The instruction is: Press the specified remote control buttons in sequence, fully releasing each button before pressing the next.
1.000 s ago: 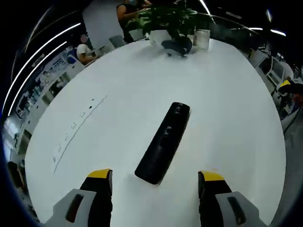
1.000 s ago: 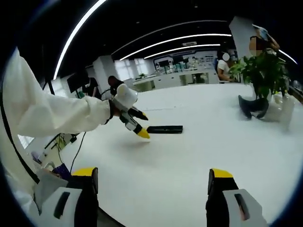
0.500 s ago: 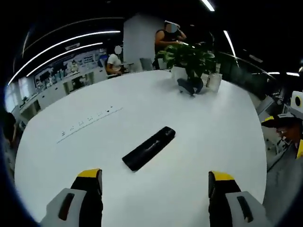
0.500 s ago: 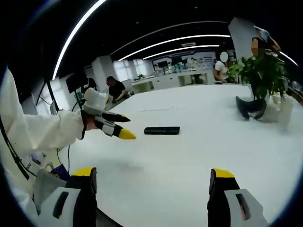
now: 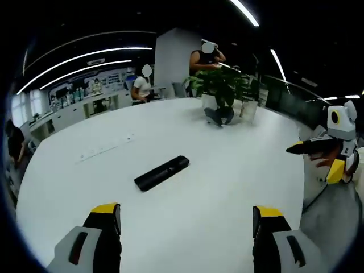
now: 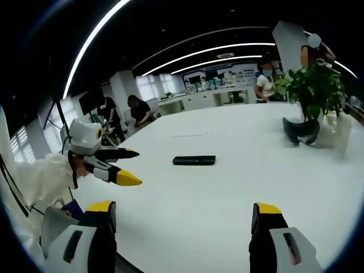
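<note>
A long black remote control [image 5: 161,173] lies flat on the white round table [image 5: 227,170], well ahead of my left gripper [image 5: 183,219], whose yellow-tipped jaws stand wide apart with nothing between them. In the right gripper view the remote control [image 6: 194,160] lies mid-table, far beyond my right gripper [image 6: 181,216], also open and empty. The left gripper [image 6: 125,166] shows at the left of the right gripper view, off the table's edge, jaws apart. The right gripper [image 5: 315,156] shows at the right edge of the left gripper view.
A potted plant [image 5: 223,85] with a dark object [image 5: 219,115] at its base and a white cup stand at the table's far side. A faint row of marks [image 5: 105,149] runs across the tabletop. Several people sit or stand behind the table.
My left gripper has pulled back and away from the remote, which now looks smaller and farther. In the right gripper view the left gripper has withdrawn leftward off the table. The remote stays put.
</note>
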`<control>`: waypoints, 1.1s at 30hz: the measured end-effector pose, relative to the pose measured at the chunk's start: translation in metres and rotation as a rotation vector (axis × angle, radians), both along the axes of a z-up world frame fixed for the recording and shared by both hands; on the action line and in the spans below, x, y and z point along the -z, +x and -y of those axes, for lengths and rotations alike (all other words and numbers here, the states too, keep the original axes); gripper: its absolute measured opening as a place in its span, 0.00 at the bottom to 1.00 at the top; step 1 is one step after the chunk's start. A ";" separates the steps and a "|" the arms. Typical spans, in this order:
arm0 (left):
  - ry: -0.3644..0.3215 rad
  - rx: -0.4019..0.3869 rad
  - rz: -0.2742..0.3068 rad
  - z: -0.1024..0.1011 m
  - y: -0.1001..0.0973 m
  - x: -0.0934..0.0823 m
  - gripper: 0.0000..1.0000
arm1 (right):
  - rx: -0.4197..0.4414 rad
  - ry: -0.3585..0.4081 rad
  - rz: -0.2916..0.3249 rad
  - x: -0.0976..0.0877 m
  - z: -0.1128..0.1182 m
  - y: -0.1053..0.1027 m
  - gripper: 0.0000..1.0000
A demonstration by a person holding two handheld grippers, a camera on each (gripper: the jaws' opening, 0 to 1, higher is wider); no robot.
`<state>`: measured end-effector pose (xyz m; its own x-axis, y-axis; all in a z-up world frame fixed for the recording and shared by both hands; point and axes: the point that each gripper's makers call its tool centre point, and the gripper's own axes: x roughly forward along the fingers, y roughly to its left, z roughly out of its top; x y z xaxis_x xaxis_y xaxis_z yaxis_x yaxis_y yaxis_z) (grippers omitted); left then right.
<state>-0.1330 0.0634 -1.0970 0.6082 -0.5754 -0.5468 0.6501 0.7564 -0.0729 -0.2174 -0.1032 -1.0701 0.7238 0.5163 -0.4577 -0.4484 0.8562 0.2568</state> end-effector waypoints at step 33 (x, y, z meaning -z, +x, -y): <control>-0.201 -0.289 0.158 -0.046 -0.081 -0.059 0.99 | -0.041 -0.081 0.083 -0.011 0.002 -0.008 0.99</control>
